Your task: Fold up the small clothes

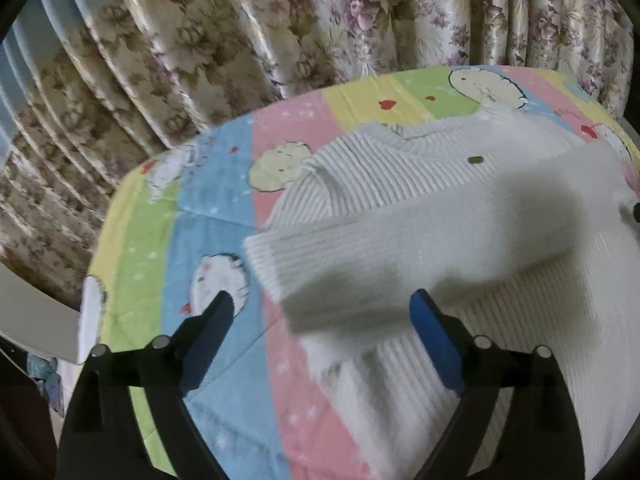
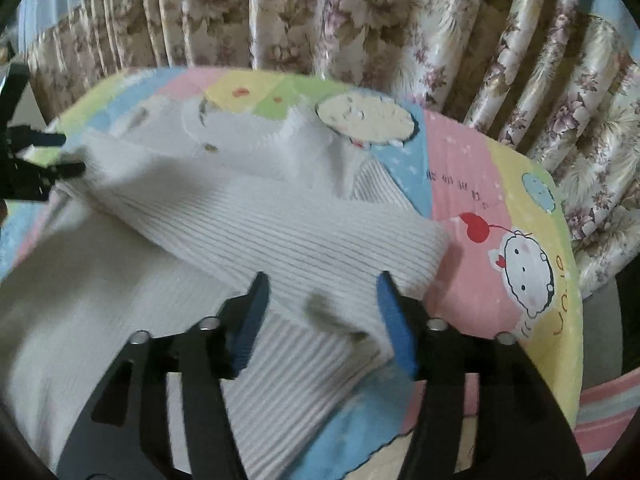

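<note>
Left wrist view: the white ribbed sweater [image 1: 420, 184] lies flat on the tabletop [image 1: 224, 208], which is covered by a cloth in pastel stripes with cartoon figures. Its neckline faces the floral curtain [image 1: 240, 32] at the far side, so the body is spread out ready for folding. One sleeve [image 1: 400, 248] lies across the chest, cuff toward the left edge of the body; that fits a first fold meant to bring the garment to a narrow shape. The left claw [image 1: 324, 312] stands wide, its blue pads either side of the cuff without pressing it. The sleeve is blurred here, so whether it rests fully on the body I cannot tell. Judging by the wide jaws, the sleeve is free of this claw.

Right wrist view: the same sweater [image 2: 120, 280] fills the left and middle of the picture, and a folded sleeve [image 2: 300, 232] runs across it with its cuff pointing at the right side, near the pink stripe. The right claw [image 2: 320, 300] is open to a middling width, with the ribbed sleeve between the pads but apart from both, so nothing is gripped. The other claw [image 2: 60, 156] shows at the far left edge, by the sweater's shoulder. With both sleeves crossed over the chest, the likely next step is folding the body.
</note>
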{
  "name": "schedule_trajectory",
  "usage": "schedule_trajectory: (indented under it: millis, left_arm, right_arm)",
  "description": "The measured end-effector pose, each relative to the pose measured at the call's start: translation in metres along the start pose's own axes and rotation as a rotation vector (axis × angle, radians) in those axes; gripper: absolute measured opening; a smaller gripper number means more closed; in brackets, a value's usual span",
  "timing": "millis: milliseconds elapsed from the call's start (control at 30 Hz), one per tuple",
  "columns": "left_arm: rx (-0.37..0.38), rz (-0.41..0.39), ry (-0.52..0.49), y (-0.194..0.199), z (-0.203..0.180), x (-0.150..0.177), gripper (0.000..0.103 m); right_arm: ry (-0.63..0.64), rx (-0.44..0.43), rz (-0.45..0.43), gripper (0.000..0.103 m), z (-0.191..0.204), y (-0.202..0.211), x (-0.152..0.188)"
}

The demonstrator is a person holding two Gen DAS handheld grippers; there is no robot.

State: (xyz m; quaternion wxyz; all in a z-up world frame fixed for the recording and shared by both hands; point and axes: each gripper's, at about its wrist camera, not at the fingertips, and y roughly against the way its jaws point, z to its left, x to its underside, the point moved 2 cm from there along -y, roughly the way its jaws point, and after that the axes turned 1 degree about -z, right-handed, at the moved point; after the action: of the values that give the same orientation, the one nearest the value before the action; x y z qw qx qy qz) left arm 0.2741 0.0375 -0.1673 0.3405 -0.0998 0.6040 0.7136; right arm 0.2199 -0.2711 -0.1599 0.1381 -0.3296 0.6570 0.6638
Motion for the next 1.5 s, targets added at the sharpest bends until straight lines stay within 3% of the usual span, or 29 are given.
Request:
schedule_trajectory:
  millis: [67,233,367,433,533,700,833,933,1000,1100,1500]
  left_arm:
    - [0.001,0.003,0.028,0.012,0.005,0.01,0.092]
    - [0.106,0.05,0.176,0.039,0.024,0.052,0.092]
    - [0.119,0.064,0.212,0.063,0.024,0.087,0.092]
    - [0.098,0.04,0.197,0.076,0.02,0.1,0.092]
    - [0.073,0.054,0.163,0.087,0.008,0.118,0.092]
    - [0.082,0.105,0.152,0.092,-0.004,0.142,0.092]
    - [0.085,0.084,0.183,0.103,-0.004,0.155,0.092]
    - [0.074,0.065,0.174,0.111,-0.006,0.16,0.093]
    - [0.062,0.061,0.169,0.113,-0.006,0.163,0.101]
    - [0.046,0.052,0.189,0.117,-0.005,0.169,0.101]
    - [-0.002,0.003,0.185,0.137,-0.003,0.182,0.101]
  right_arm:
    - [-0.002,0.001,-0.027,0.077,0.011,0.017,0.002]
    - [-0.092,-0.028,-0.081,0.096,0.024,0.052,0.018]
    - [-0.135,-0.049,-0.137,0.097,0.034,0.078,0.042]
    - [-0.11,-0.006,-0.124,0.1,0.041,0.086,0.052]
    - [-0.074,0.054,-0.093,0.1,0.053,0.096,0.068]
    - [-0.103,0.034,-0.064,0.1,0.061,0.108,0.096]
    - [-0.105,0.041,-0.06,0.096,0.064,0.12,0.118]
    - [-0.143,0.015,-0.01,0.096,0.063,0.123,0.137]
    - [-0.154,0.022,0.017,0.096,0.063,0.123,0.148]
    - [-0.166,0.017,0.045,0.096,0.065,0.121,0.163]
    - [-0.194,-0.055,0.09,0.094,0.078,0.116,0.18]
